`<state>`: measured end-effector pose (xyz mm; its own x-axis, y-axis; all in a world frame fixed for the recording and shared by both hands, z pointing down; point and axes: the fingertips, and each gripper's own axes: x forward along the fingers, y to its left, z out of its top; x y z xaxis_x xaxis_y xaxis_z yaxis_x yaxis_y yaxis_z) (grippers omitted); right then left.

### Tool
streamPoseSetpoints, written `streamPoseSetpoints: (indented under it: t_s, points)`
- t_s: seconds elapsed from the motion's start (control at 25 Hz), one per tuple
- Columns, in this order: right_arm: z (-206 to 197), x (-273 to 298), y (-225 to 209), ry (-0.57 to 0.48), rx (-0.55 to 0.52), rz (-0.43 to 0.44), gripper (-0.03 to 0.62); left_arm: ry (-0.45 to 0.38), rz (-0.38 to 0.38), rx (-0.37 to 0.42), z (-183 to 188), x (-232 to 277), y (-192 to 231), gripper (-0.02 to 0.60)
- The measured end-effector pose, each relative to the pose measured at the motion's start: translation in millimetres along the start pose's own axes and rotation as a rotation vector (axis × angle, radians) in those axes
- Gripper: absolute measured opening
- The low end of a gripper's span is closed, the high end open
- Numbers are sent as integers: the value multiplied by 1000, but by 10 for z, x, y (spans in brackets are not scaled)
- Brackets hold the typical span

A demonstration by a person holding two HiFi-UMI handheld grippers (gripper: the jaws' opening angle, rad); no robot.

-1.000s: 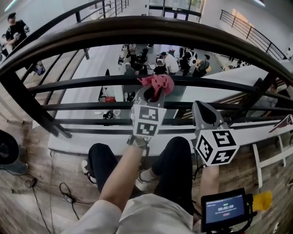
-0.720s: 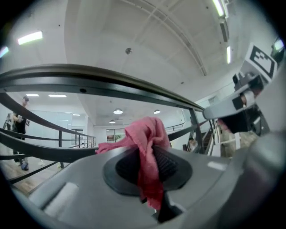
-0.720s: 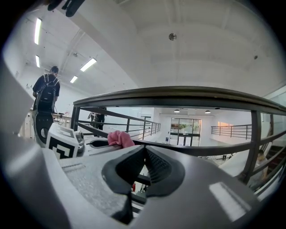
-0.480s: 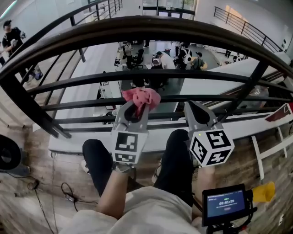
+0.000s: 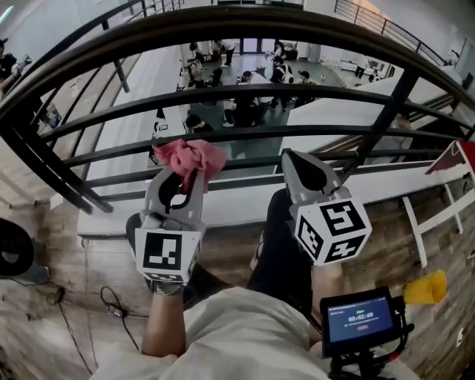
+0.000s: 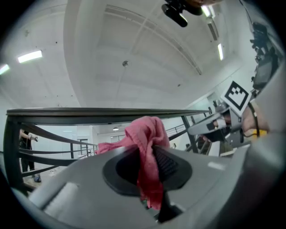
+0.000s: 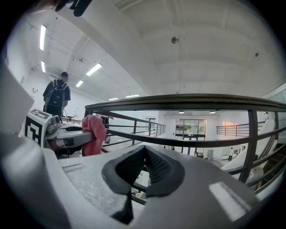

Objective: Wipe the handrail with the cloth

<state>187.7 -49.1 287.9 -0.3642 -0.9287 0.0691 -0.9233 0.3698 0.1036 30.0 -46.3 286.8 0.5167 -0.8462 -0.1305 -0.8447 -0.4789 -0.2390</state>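
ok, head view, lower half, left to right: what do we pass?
Black round object at the edge → left gripper shut on the pink cloth → right gripper, shut and empty → small timer screen → yellow object.

Below the handrail, left gripper holds pink cloth (bunched) — right gripper alongside.

One left tool, one right tool, one cloth, one handrail.
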Motion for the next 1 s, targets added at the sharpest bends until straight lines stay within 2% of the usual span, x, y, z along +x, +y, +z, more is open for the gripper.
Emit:
streamPoseSetpoints:
  t_s: [0.12, 0.32, 0.6, 0.88, 1.0]
  points:
    - [-4, -163, 101, -4, 9, 4, 2, 27, -8, 27, -59, -166, -67, 71]
    - [84, -623, 269, -55, 22, -5, 2, -16, 11, 26, 134, -516, -273, 70]
    - [-42, -1408, 607, -60, 10, 2, 2, -33, -17, 4, 223, -1199, -729, 69]
    - [-274, -1786, 873, -33, 38, -16, 2, -34, 10, -40, 80, -1723, -788, 71]
    - [-442, -1927, 1046, -42, 37, -12, 2, -35, 12, -35, -31, -1957, -857, 71]
